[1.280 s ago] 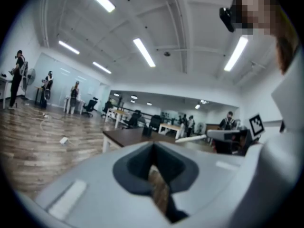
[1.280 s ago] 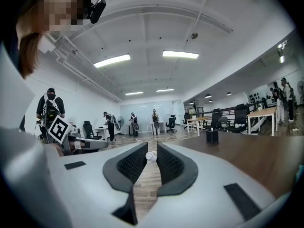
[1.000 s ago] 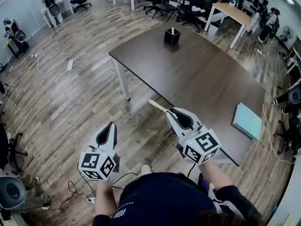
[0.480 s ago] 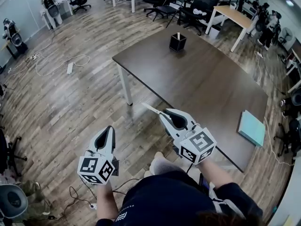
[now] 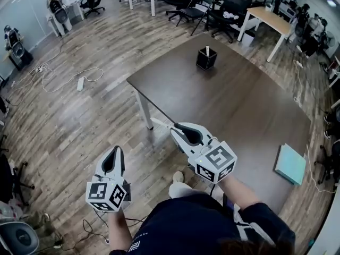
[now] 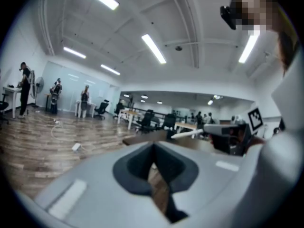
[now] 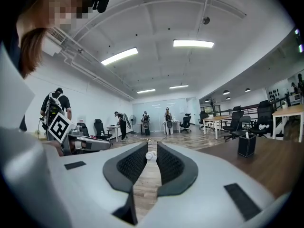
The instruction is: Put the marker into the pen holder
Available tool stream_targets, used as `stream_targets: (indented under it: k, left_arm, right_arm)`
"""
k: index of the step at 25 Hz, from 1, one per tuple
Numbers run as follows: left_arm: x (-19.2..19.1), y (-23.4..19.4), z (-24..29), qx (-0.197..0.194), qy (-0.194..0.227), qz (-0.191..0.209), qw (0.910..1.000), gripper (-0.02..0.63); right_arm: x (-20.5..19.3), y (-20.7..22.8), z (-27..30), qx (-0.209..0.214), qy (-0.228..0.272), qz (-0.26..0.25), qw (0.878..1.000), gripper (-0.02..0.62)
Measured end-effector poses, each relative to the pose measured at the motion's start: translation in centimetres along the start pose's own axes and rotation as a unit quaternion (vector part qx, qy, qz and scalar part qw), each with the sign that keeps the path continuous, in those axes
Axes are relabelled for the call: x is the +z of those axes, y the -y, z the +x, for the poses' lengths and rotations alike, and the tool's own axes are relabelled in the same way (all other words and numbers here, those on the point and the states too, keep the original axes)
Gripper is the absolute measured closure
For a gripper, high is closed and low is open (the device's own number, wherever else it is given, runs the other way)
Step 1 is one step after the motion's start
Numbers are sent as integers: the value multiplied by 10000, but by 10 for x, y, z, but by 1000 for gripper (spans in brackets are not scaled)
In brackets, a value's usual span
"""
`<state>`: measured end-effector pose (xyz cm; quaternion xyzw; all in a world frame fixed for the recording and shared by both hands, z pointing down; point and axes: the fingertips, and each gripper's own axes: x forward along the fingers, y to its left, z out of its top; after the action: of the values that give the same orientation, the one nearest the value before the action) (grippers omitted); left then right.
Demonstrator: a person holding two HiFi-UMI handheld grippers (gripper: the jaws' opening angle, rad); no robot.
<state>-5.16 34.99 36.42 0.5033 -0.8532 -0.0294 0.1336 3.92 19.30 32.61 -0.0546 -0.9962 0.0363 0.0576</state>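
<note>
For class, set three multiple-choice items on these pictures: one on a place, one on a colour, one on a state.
1. Where does the black square pen holder stand?
A. on the dark brown table
B. on the wooden floor
C. on an office chair

2. What colour is the flat book near the table's edge?
A. red
B. pale teal
C. yellow

3. What is the right gripper doing?
A. gripping the white marker
B. hanging open and empty
C. resting inside the pen holder

Answers:
1. A: the head view shows it on the tabletop's far part.
2. B: its cover is pale teal.
3. A: the marker sticks out between its closed jaws.
</note>
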Motion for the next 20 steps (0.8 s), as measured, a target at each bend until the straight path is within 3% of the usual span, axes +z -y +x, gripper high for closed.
stream_targets:
  k: [5,12,20]
  left_arm:
    - [17,-6,54,-9,-14,-58,10000,601]
    - [23,2,128,-137,-36,162,9998,601]
    - [27,19,183,-554,-175,115,9982,601]
  right_arm:
    - [9,43,24,61,0,6,10000,540]
    - [7,96,41,-72,21,-26,10000,539]
    - [9,129,47,-284,92,25,9996,539]
